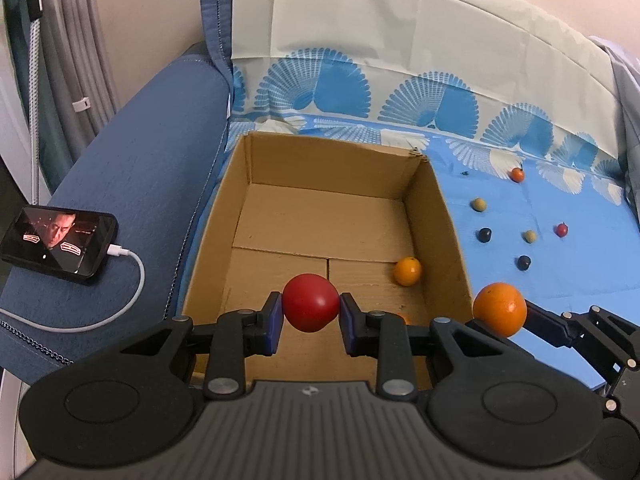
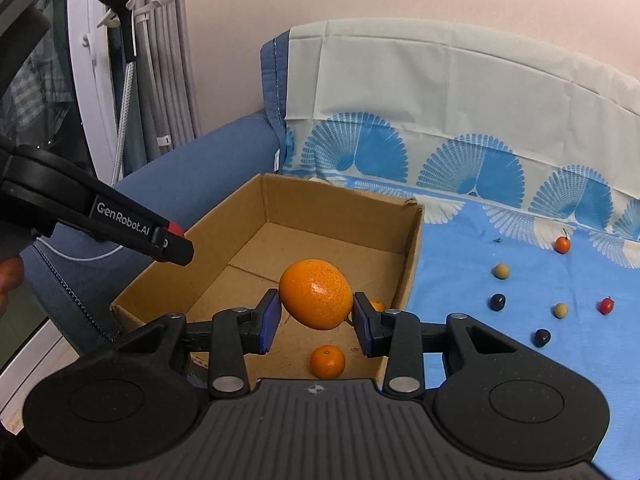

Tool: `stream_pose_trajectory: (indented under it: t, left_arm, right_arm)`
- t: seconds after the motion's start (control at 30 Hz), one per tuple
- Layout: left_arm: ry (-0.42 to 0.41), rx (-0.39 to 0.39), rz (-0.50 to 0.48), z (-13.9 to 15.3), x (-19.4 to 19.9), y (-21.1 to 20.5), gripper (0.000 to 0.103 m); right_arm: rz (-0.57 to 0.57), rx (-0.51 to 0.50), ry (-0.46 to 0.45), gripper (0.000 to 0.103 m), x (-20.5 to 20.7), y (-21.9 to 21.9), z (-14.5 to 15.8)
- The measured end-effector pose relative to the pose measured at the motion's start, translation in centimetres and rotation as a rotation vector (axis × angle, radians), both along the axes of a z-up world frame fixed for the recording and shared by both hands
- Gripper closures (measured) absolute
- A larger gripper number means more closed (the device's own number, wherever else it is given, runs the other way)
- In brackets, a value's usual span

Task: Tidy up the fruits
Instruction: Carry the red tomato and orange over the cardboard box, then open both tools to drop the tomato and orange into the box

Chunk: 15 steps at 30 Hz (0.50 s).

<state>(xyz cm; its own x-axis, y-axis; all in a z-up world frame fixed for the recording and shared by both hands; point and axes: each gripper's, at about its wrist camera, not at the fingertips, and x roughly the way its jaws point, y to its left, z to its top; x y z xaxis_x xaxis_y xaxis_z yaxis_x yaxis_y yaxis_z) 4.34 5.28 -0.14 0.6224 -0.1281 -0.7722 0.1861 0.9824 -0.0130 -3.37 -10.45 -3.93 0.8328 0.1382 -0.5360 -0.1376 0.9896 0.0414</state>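
The left gripper point(image 1: 311, 309) points forward and slightly down over the near end of the cardboard box point(image 1: 452, 240), level, with its two blue pads closed onto the sides of a red fruit point(image 1: 311, 302). That fruit hangs above the box floor, not touching it. In the right wrist view the same gripper point(image 2: 176, 242) reaches in from the box's left side, above its left wall, with only a sliver of red showing at its tip.

The right gripper point(image 2: 316, 316) is also level and aimed forward, over the box's near right corner. Its pads press against both sides of a large orange point(image 2: 315, 294), held clear of the cardboard. From the left wrist view this orange point(image 1: 500, 309) sits just outside the box's right wall, with the right gripper point(image 1: 516, 320) behind it.

Inside the box, a small orange point(image 2: 328, 361) lies on the floor near the front, below the held orange, and another small orange point(image 1: 407, 271) rests against the right wall.

To the right of the box, on the blue cloth point(image 2: 460, 280), lie scattered small fruits: two pale ones, three dark ones, a red one and a small orange one farthest back. A phone point(image 1: 59, 243) with its cable lies on the sofa arm left of the box.
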Motion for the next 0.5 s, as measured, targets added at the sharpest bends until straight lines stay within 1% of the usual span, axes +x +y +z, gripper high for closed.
stream_pose_trajectory:
  t: [0.5]
  left_arm:
    - [0.04, 0.004, 0.012, -2.1, 2.3, 0.2, 0.07]
  right_arm:
    - [0.007, 0.004, 0.045, 0.062, 2.3, 0.5, -1.9]
